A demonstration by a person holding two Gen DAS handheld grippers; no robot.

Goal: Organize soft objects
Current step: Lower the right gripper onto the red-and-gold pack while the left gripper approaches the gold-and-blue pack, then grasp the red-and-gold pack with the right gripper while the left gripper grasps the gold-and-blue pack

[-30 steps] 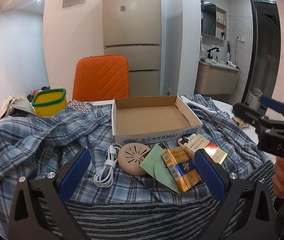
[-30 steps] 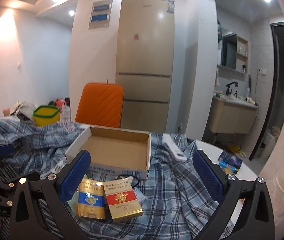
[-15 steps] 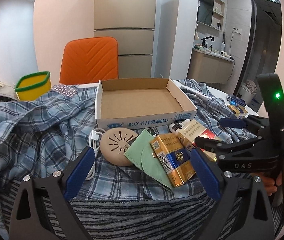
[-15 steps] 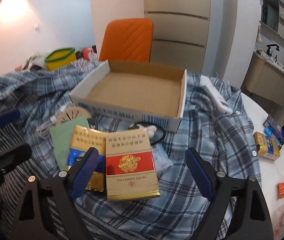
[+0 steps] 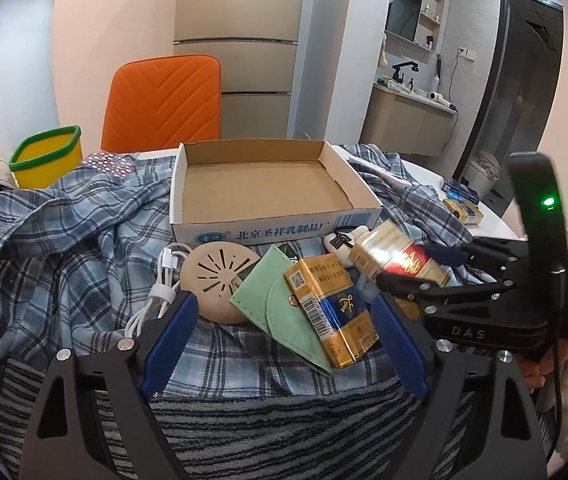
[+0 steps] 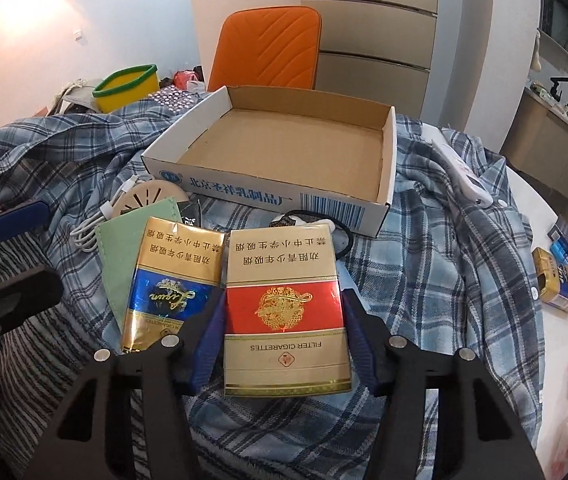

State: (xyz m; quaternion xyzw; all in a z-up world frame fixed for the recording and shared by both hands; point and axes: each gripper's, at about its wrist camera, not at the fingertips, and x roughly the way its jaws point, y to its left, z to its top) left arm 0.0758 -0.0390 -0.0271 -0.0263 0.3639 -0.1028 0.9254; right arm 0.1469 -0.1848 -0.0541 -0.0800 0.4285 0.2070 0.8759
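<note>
An open cardboard box [image 5: 268,184] [image 6: 292,148] sits on a blue plaid cloth [image 5: 64,240]. In front of it lie a red-and-gold cigarette pack [image 6: 284,312] [image 5: 400,260], a blue-and-gold pack [image 5: 332,304] [image 6: 172,280], a green felt pouch [image 5: 272,300] [image 6: 124,248], a beige round disc [image 5: 220,276] and a white coiled cable [image 5: 156,296]. My right gripper [image 6: 280,332] has its blue pads closed against both sides of the red pack. My left gripper [image 5: 284,344] is open, its pads either side of the pouch and blue pack.
A yellow tub with a green rim [image 5: 46,156] stands at the back left, an orange chair [image 5: 164,100] behind the box. Two more packs [image 6: 560,276] lie on the white table at the right. A white remote [image 6: 460,172] rests on the cloth.
My right gripper has dropped forward over the red pack and closed its pads on it. My left gripper has moved closer to the pouch and blue pack, still open.
</note>
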